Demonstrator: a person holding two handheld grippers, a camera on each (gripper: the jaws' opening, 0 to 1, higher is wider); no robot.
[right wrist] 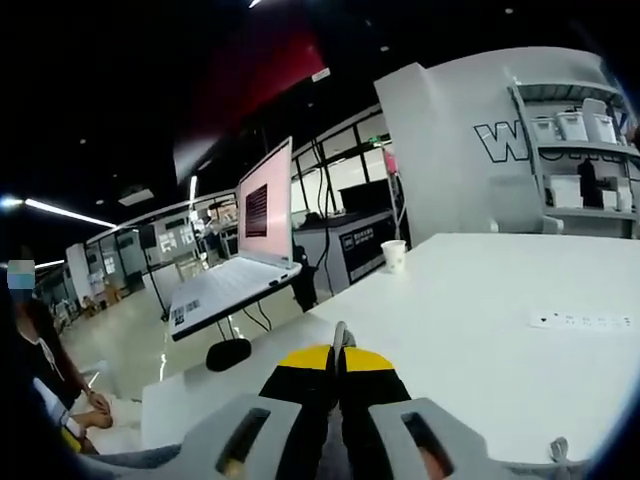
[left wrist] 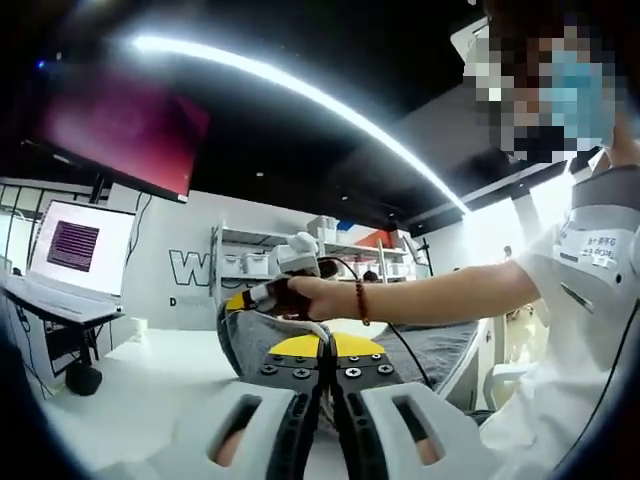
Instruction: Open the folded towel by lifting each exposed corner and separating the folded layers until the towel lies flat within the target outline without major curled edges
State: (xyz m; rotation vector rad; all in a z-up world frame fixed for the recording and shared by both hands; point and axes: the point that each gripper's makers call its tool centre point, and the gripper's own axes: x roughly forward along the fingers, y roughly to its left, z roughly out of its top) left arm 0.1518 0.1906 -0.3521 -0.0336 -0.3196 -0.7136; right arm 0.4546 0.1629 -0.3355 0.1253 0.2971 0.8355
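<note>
The grey towel (left wrist: 440,350) hangs lifted above the white table (left wrist: 150,380), stretched between both grippers. In the left gripper view my left gripper (left wrist: 325,350) has its yellow-tipped jaws pressed together on the towel's near edge. A person's hand holds the right gripper (left wrist: 275,295) higher and farther off, at the towel's other end. In the right gripper view my right gripper (right wrist: 338,352) is shut, and a sliver of the grey towel (right wrist: 340,335) sticks out between its tips. More grey cloth shows at the bottom edge, under the jaws.
An open laptop (right wrist: 240,250) stands at the table's (right wrist: 480,300) far left edge, with a black mouse (right wrist: 228,352) beside it. A paper cup (right wrist: 395,255) and a white power strip (right wrist: 580,320) lie on the table. Shelves (left wrist: 250,265) line the back wall. The person (left wrist: 570,300) stands to the right.
</note>
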